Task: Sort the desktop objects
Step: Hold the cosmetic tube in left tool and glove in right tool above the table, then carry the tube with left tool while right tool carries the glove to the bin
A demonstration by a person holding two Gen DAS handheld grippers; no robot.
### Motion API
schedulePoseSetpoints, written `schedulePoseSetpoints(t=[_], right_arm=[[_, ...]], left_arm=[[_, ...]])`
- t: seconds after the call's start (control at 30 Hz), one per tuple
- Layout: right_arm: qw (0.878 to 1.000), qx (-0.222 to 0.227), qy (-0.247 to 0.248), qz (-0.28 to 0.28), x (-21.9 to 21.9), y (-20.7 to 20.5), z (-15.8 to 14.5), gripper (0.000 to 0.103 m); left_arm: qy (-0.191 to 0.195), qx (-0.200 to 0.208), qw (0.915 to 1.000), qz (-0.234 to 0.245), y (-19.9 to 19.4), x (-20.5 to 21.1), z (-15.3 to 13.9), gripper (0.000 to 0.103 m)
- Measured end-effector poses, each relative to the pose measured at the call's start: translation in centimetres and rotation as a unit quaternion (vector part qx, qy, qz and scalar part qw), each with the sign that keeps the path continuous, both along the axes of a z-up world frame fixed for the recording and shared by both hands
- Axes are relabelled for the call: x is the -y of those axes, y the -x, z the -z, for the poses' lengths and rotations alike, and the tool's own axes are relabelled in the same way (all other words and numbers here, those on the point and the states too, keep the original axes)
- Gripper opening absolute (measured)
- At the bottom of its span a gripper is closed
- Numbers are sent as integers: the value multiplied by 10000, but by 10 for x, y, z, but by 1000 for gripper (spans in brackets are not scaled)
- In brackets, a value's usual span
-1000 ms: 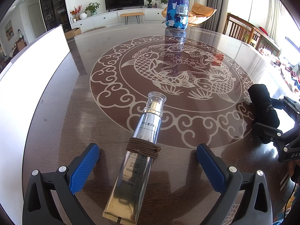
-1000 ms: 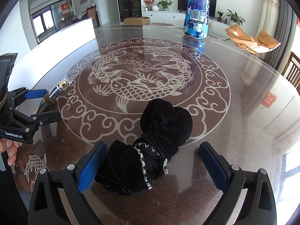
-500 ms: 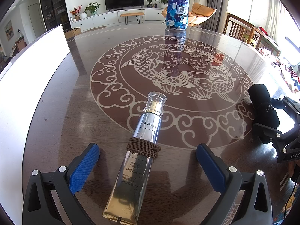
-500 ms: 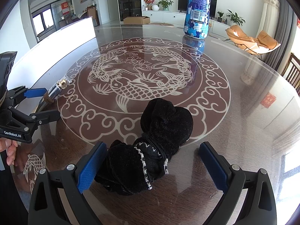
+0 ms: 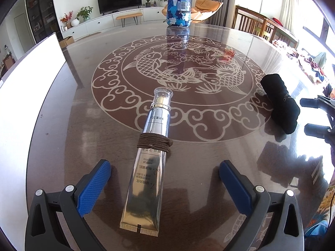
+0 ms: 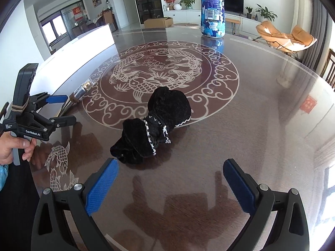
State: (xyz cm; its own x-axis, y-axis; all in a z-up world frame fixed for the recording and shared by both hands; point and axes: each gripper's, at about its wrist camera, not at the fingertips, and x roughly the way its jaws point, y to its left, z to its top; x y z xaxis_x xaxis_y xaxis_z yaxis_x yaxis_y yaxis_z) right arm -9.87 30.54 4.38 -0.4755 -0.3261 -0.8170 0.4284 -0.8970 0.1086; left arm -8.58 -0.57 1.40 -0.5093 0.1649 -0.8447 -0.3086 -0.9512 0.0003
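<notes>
On the near table (image 5: 62, 125), the silver tube (image 5: 149, 167) lies between the left gripper (image 5: 165, 179)'s spread fingers, ready for pinching; the right gripper (image 6: 170, 177), also apart, faces the black cloth bundle (image 6: 156, 125).

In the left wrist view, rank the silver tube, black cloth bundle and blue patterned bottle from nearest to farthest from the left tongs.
1. Silver tube: lying between the open left tongs.
2. Black cloth bundle: off to the right, mid-table.
3. Blue patterned bottle: upright at the table's far edge.
</notes>
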Motion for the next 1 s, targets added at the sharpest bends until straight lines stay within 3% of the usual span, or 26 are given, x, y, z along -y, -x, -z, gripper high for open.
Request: schedulePoseSetpoints(t=[0.1,0.23,0.4,0.43,0.5,0.57,0.63,0.7,0.77,0.87,1.0], right_arm=[[9999,69,111,50,-2,2,-1,101],[9962,434,704,269,4,19,0,101],[9959,534,649,335,31,35,6,101],[9967,491,556,340,36,36,6,101],[9975,485,437,287,44,37,7,101],[9982,467,254,287,51,38,7,101],[9986,441,109,268,55,36,8,101],[9989,387,51,253,55,33,7,90],[9994,217,-108,227,53,28,4,40],[9997,246,1,83,48,23,0,40],[9998,-50,199,-69,39,4,-21,40]], left_arm=[[78,261,9995,158,5,-2,-1,103],[140,380,9990,175,11,4,-1,103],[91,395,9991,134,18,14,-2,99],[101,312,9993,163,19,14,-4,92],[88,175,9996,200,20,12,-10,52],[52,208,9997,154,25,9,-13,29],[-26,233,9996,183,25,5,-14,29],[106,110,9996,231,18,-2,-15,29],[13,68,9998,200,11,-2,-16,29],[-185,-36,9998,29,1,2,-23,29],[-422,-223,9988,-138,-18,10,-37,29]])
